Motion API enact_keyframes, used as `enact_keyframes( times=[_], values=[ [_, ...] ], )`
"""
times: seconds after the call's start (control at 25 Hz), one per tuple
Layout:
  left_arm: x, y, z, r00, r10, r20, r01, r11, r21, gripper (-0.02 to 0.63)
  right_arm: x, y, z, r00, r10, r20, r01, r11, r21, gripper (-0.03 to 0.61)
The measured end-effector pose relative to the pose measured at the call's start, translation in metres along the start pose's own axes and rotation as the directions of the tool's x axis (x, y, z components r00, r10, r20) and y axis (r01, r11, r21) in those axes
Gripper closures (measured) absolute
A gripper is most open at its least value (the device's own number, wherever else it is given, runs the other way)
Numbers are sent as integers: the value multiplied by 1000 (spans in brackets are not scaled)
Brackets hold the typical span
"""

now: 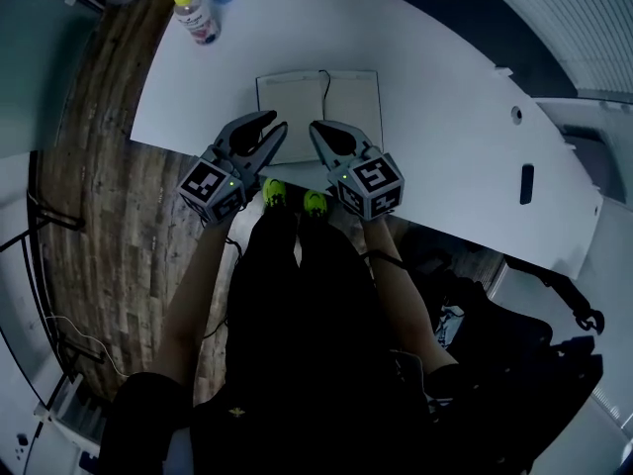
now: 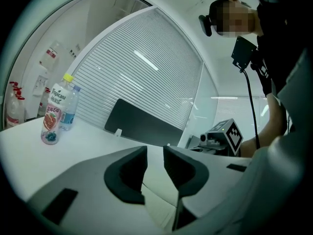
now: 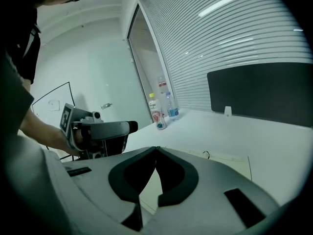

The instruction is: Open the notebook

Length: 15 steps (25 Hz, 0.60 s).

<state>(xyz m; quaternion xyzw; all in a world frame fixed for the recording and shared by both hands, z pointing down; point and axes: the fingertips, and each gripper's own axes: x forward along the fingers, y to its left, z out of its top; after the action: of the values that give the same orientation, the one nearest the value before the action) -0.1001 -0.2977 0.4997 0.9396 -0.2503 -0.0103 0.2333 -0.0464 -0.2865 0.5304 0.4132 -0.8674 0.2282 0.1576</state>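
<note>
- The notebook (image 1: 318, 102) lies flat on the white table (image 1: 435, 97) with both pages showing and a thin dark cord near its fold. I judge it already open.
- The left tongs (image 1: 276, 125) hang over its near edge, jaws a little apart, with nothing between them.
- The right tongs (image 1: 316, 129) sit just beside them, jaws closed tip to tip and empty.
- Any retreat should go straight up, so no tip snags a page or the cord.
- The bottles (image 1: 198, 16) stand well apart.

The yellow-capped bottle (image 2: 53, 114) has a label reading "Tropicana"; nothing else is legible.
</note>
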Motion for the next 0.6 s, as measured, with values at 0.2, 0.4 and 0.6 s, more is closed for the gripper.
enact_keyframes(
  times=[0.2, 0.4, 0.6],
  values=[
    [2, -23, 9, 999, -34, -15, 34, 999, 37, 542, -13, 4, 16, 998, 3, 57, -4, 1000, 2, 563],
    [2, -37, 20, 999, -35, -24, 36, 998, 44, 577, -28, 9, 28, 996, 0, 84, 1, 1000, -9, 563],
    [-1, -52, 21, 999, -39, -22, 40, 997, 59, 586, -51, 9, 34, 994, -19, 106, 20, 1000, -4, 563]
  ],
)
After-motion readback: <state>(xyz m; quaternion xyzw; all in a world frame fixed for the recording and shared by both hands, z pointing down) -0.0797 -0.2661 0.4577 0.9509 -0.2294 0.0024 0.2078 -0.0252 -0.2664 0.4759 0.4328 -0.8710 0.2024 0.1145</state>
